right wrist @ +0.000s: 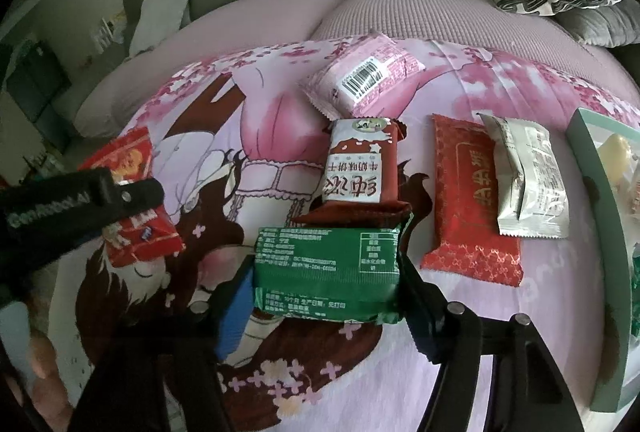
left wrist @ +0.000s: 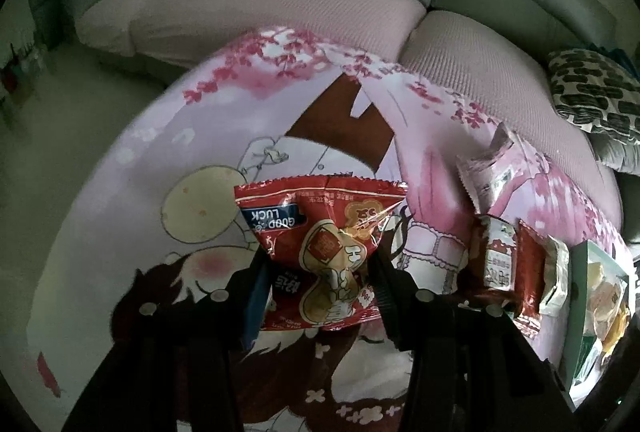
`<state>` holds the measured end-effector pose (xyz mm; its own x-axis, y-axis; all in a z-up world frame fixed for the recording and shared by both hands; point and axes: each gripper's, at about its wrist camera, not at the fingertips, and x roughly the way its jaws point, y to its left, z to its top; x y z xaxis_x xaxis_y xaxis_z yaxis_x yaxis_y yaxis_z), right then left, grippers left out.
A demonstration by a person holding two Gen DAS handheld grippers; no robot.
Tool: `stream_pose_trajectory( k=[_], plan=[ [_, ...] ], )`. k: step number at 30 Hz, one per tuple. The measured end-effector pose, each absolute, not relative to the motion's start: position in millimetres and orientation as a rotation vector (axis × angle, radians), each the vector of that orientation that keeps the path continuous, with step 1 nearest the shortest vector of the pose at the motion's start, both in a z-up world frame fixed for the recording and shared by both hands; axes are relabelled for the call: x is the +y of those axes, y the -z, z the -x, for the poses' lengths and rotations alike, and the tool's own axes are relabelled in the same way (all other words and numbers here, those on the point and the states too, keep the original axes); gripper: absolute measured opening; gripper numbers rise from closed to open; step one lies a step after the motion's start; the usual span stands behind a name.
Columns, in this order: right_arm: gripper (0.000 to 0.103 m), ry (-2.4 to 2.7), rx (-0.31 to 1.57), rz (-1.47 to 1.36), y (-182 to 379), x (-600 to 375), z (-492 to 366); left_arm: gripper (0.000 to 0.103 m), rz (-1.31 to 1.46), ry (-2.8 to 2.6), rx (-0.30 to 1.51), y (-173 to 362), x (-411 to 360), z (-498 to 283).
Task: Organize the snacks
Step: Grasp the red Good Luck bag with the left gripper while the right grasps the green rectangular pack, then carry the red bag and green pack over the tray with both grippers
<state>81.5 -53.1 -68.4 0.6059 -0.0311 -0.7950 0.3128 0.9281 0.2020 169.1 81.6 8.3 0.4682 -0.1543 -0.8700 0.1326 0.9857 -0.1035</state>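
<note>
The left gripper (left wrist: pixel 320 268) pinches the red peanut packet (left wrist: pixel 324 252), lifted over the printed table cover (left wrist: pixel 120 232). The right gripper (right wrist: pixel 324 272) brackets the green packet (right wrist: pixel 326 272) across its long axis; contact is unclear. The open box (right wrist: pixel 588 168) lies far right, nearer the right hand.

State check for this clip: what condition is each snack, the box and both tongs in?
Left tongs: shut on red peanut packet, lifted.
Right tongs: green foil packet between them, grip unclear.
Pink barcode packet: lying flat.
Silver pouch: overlapping red patterned packet.
Pale green box: open.
</note>
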Motion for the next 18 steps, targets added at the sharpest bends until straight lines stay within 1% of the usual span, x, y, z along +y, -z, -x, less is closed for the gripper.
stream_pose_trajectory(
  k=[12, 18],
  plan=[
    [0.069, 0.197, 0.880, -0.363, 48.0, -53.4, -50.9, 0.050, 0.007, 0.185, 1.024, -28.7, 81.7, -152.1],
    [0.069, 0.189, 0.823, -0.397, 30.4, -60.9, -31.4, 0.050, -0.014, 0.228, 1.005, -37.2, 67.0, -145.2]
  ],
)
